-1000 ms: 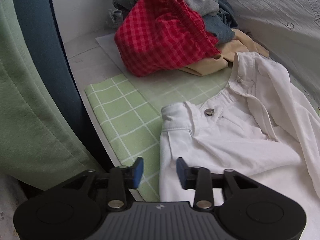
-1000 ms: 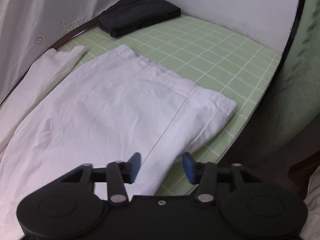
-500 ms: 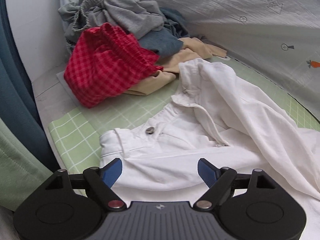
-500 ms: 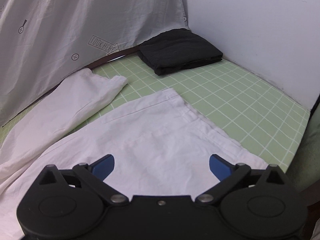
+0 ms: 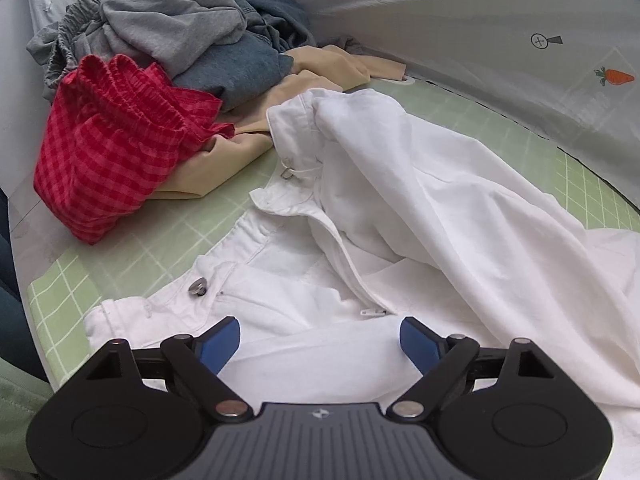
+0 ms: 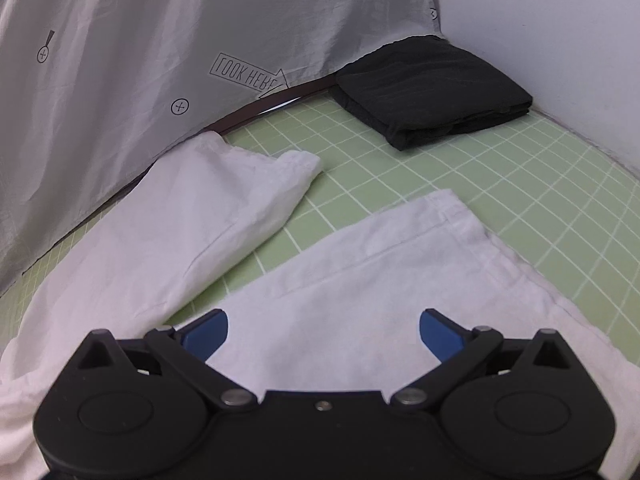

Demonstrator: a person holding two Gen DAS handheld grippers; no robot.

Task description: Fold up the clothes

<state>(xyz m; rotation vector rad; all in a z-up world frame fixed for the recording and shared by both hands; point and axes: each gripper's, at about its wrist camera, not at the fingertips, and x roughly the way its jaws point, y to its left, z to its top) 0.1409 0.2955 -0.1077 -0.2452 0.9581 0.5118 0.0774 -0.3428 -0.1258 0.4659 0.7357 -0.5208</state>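
Note:
White trousers [image 5: 440,216] lie spread on the green checked mat [image 5: 132,248]. Their waistband with a metal button [image 5: 197,285] and open fly shows in the left wrist view. My left gripper [image 5: 320,340] hovers over the waist cloth, its jaws still opening, nothing pressed between the blue pads. In the right wrist view the two trouser legs [image 6: 360,276] run toward the far side, the left leg [image 6: 192,216] ending near the grey sheet. My right gripper [image 6: 324,334] stands wide open above the nearer leg, holding nothing.
A pile of unfolded clothes, red checked [image 5: 116,152], grey [image 5: 160,28], denim [image 5: 236,68] and tan [image 5: 320,68], sits at the mat's far left. A folded black garment [image 6: 432,88] lies in the far right corner by the wall. A printed grey sheet [image 6: 140,60] hangs behind.
Both grippers have opened wide and let go of the trousers' near edge. Both views have swung in over the trousers, the left toward the waistband, the right toward the leg ends.

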